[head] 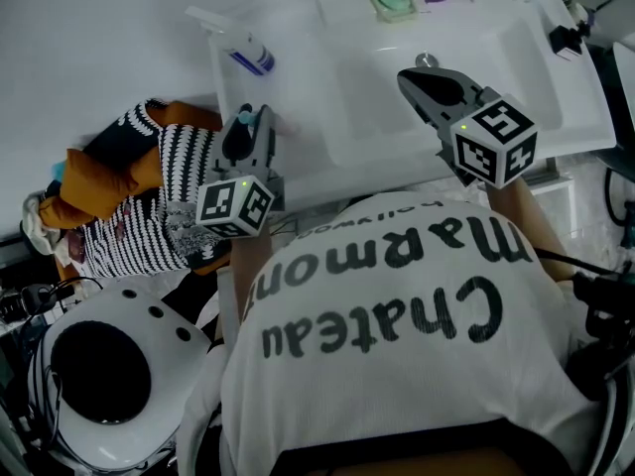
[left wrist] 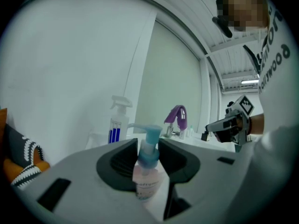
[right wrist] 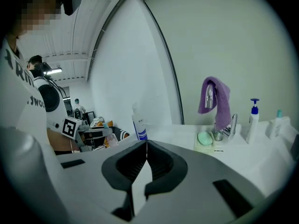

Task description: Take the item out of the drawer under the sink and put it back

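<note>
Left tongs [left wrist: 148,143] clench the pump bottle [left wrist: 146,180] upright, spout pointing left; right tongs [right wrist: 146,143] closed.

The pump bottle [left wrist: 148,164] has a light blue head over a pale pink body. On the white sink [head: 357,77], the spray bottle [head: 243,50] at far left carries dark blue stripes. The cloth [right wrist: 216,99] is purple. The fabric [head: 189,162] on the left is black-and-white striped with orange.
</note>
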Motion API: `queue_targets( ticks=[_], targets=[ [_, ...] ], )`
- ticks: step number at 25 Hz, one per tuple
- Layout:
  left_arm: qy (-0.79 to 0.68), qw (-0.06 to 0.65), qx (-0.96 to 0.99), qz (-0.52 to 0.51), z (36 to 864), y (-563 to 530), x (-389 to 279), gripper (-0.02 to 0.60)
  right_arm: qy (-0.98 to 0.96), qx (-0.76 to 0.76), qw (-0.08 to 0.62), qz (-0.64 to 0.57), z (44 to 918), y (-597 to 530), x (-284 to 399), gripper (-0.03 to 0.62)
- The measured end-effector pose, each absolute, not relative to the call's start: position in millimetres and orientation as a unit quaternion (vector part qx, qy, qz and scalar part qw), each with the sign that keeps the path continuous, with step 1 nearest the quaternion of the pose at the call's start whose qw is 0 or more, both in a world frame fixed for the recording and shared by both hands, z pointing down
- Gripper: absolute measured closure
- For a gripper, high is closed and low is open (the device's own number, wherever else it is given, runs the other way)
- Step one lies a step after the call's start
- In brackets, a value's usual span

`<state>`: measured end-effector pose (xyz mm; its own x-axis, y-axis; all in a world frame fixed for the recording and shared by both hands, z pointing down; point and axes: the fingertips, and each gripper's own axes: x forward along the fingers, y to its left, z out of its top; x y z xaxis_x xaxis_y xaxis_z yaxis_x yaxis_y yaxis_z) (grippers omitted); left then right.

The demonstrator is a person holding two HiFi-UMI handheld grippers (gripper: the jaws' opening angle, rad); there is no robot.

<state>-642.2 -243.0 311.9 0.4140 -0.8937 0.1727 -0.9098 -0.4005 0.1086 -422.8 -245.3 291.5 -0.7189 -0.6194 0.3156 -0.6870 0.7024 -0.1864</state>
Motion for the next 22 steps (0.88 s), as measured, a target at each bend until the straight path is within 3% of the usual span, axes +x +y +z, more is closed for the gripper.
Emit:
queue_targets(
  ticks=[22],
  targets=[
    [-0.543, 0.092, 0.832, 0.066, 320, -254, -639, 0.453, -0.915, 0.356, 0.118, 0.153, 298, -243, -424, 0.583]
  ],
)
